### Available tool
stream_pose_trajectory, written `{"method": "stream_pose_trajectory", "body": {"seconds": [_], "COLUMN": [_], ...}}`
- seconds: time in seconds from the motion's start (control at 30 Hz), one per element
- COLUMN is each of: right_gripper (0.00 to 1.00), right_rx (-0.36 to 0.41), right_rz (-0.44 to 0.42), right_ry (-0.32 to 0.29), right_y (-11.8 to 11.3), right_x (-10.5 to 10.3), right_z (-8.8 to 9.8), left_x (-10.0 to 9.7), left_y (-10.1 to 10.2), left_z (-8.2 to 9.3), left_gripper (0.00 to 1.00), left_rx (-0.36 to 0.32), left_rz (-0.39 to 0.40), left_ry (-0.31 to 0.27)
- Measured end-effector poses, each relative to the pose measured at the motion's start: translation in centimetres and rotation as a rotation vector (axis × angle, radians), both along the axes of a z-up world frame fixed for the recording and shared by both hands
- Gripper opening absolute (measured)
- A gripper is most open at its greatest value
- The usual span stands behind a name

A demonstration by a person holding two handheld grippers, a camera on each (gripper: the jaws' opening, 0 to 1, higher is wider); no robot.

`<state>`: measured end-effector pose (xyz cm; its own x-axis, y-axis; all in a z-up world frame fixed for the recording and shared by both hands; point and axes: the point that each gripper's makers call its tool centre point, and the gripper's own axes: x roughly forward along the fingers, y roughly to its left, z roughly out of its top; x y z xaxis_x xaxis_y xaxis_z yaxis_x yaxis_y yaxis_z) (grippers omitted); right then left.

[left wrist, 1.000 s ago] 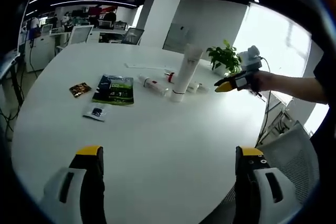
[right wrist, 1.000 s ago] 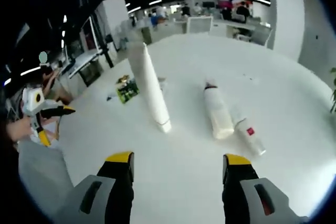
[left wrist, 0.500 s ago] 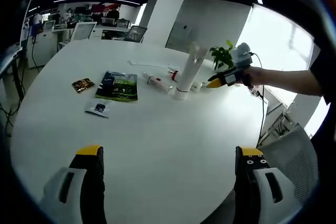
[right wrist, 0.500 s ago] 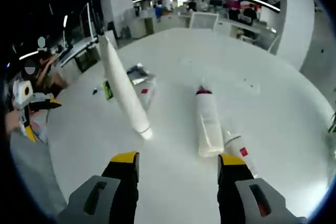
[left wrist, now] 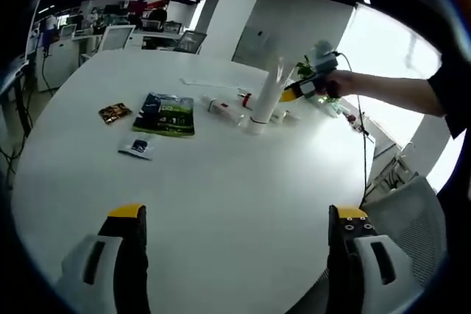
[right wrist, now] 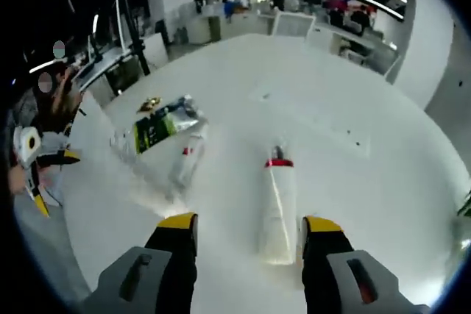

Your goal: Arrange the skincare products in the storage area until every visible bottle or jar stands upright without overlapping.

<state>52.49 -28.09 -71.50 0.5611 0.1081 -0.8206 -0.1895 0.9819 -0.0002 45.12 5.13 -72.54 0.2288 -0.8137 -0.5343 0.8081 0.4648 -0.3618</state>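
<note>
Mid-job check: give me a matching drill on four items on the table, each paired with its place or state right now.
Things:
1. tall white tube
2. red-banded tube
3. green packet
4. small sachet

States:
A. lying flat, in line with the open jaws of the right gripper
B. the item nearest the left gripper
C. standing on end
D. lying flat beside the gold packet

Pairs: 1-C, 2-A, 3-D, 4-B
</note>
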Motion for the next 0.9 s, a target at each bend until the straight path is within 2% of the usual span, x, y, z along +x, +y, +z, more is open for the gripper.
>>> {"method": "stream_pose_trajectory", "body": {"seconds": [0.37, 0.53, 0.9], "right_gripper": [0.52, 0.50, 0.38], "right_rx": [0.003, 0.002, -0.005], "right_rz": [0.060, 0.067, 0.065], "right_ry": [0.157, 0.240, 0.340], "right_y": [-1.0, -1.4, -2.3], "right_x": [2.4, 2.6, 2.6], "right_z": [-1.7, -3.1, -5.9], "left_x": [0.5, 0.9, 0.9], "left_y": [0.6, 0.6, -0.1], "left_z": [-0.6, -0.8, -1.3], "left_gripper": [0.95, 0.95, 0.95], "left_rx": [0.008, 0.010, 0.019], "left_rz": [0.002, 0.003, -0.015], "left_ry": [0.015, 0.018, 0.033]}}
